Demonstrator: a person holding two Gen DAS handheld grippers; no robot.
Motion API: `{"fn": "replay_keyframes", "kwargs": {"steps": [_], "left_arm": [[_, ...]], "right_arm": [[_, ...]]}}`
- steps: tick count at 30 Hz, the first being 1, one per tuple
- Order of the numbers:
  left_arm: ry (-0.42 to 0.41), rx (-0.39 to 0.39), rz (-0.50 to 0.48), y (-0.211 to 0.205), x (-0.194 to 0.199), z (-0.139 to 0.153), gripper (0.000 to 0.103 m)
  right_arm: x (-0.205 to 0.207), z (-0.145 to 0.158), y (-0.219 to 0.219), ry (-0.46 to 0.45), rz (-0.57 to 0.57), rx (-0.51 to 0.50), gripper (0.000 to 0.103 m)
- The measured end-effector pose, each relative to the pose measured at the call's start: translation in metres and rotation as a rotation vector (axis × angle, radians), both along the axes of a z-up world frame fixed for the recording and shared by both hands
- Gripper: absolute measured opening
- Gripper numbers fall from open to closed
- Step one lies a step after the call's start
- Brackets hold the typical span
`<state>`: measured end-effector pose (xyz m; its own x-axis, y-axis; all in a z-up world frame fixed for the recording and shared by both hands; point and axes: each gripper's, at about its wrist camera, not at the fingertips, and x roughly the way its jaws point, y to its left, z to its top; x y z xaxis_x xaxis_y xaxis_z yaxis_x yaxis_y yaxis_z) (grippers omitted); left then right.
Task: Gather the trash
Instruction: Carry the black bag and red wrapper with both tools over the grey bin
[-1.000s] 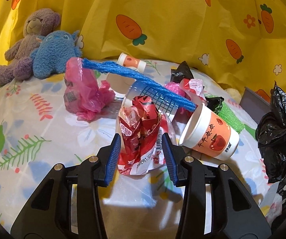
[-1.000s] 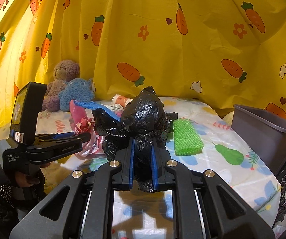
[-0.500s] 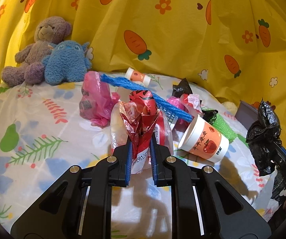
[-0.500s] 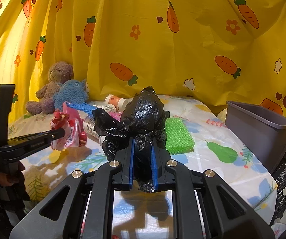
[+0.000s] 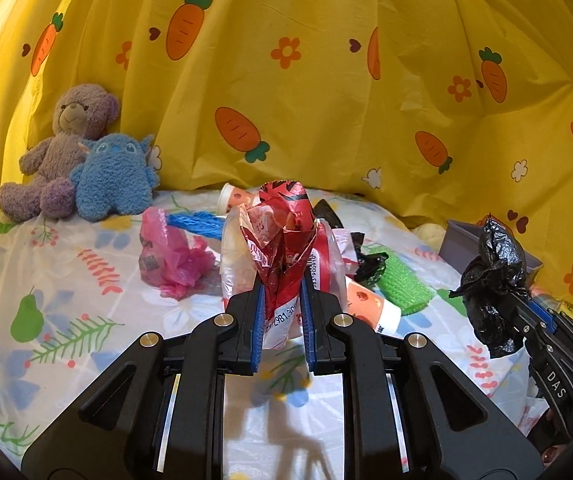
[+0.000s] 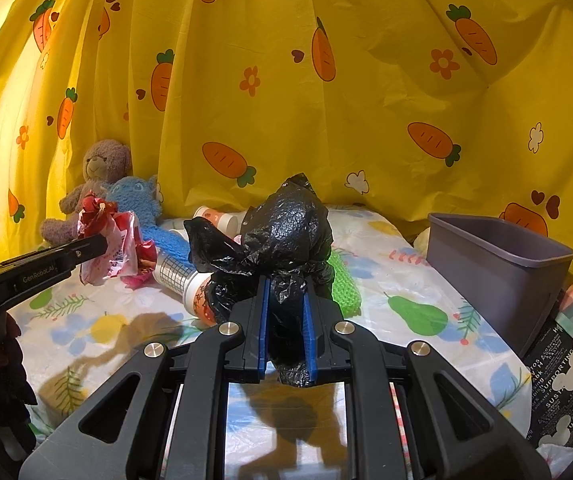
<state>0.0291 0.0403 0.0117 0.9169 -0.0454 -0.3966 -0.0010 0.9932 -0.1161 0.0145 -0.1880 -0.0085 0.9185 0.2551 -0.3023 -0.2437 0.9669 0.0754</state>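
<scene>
My left gripper (image 5: 282,300) is shut on a crumpled red and white wrapper (image 5: 282,240) and holds it above the table; it also shows in the right wrist view (image 6: 106,240). My right gripper (image 6: 285,320) is shut on a black plastic bag (image 6: 286,232), held up in the air; the bag shows at the right of the left wrist view (image 5: 490,280). On the table lie a pink plastic bag (image 5: 174,256), a blue mesh strip (image 5: 198,222), paper cups (image 5: 370,308), a green mesh sleeve (image 5: 402,280) and more black plastic (image 5: 370,268).
A grey bin (image 6: 498,264) stands at the table's right edge. A purple teddy bear (image 5: 62,152) and a blue plush toy (image 5: 114,176) sit at the back left against the yellow carrot curtain (image 5: 326,80). A floral cloth (image 5: 46,300) covers the table.
My left gripper closed on the red wrapper and lifted it off the table. My right gripper kept its hold on the black bag and rose slightly.
</scene>
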Motion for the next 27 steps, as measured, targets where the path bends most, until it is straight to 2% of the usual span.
{"fn": "replay_keyframes", "kwargs": {"steps": [8, 16, 22, 27], "left_arm": [[-0.041, 0.037, -0.107, -0.050, 0.015, 0.025, 0.015], [-0.086, 0.062, -0.255, -0.116, 0.044, 0.053, 0.015], [-0.118, 0.040, -0.369, -0.166, 0.074, 0.073, 0.015], [-0.137, 0.016, -0.467, -0.209, 0.104, 0.081, 0.015]], "right_arm": [[0.009, 0.021, -0.029, -0.039, -0.074, 0.001, 0.016], [0.020, 0.045, -0.073, -0.096, -0.207, -0.011, 0.016], [0.039, 0.058, -0.113, -0.126, -0.335, -0.028, 0.016], [0.060, 0.065, -0.154, -0.111, -0.420, 0.008, 0.016]]}}
